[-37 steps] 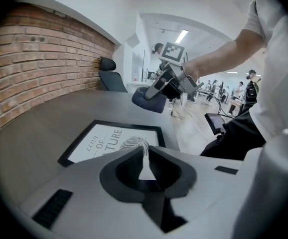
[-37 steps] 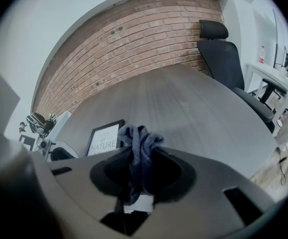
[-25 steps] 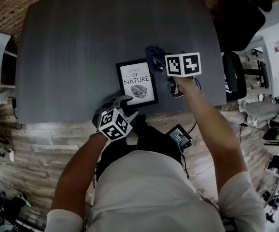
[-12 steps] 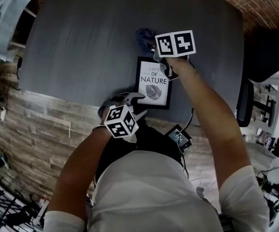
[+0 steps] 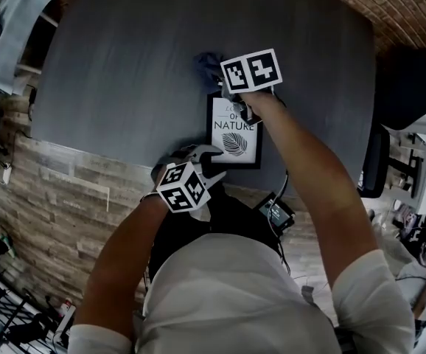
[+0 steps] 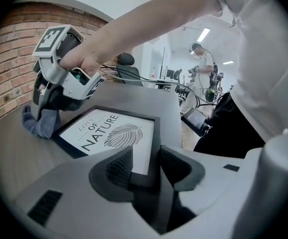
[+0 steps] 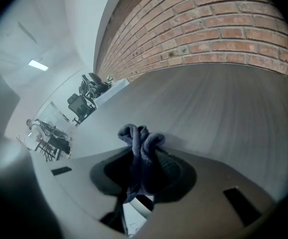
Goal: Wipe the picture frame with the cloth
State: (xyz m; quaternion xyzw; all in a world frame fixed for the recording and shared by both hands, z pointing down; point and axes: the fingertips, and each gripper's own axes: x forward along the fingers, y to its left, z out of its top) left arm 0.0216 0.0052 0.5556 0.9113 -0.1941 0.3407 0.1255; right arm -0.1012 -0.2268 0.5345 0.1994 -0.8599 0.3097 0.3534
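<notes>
A black picture frame with a "Love of Nature" leaf print lies flat near the front edge of the dark table. My left gripper is at its near left corner. Its jaws have just been closing, and that corner now sits wedged between the pads. My right gripper is shut on a bunched dark blue cloth. It holds the cloth down at the frame's far left corner. In the right gripper view the cloth bulges out past the fingertips.
The table's front edge runs just under my left gripper. A brick wall rises behind the table. A black office chair stands at the right. A small device with cables hangs at the person's waist.
The right gripper has carried the cloth leftward, from the frame's far right corner to its far left corner. The left gripper stayed at the near corner. The head camera shifted.
</notes>
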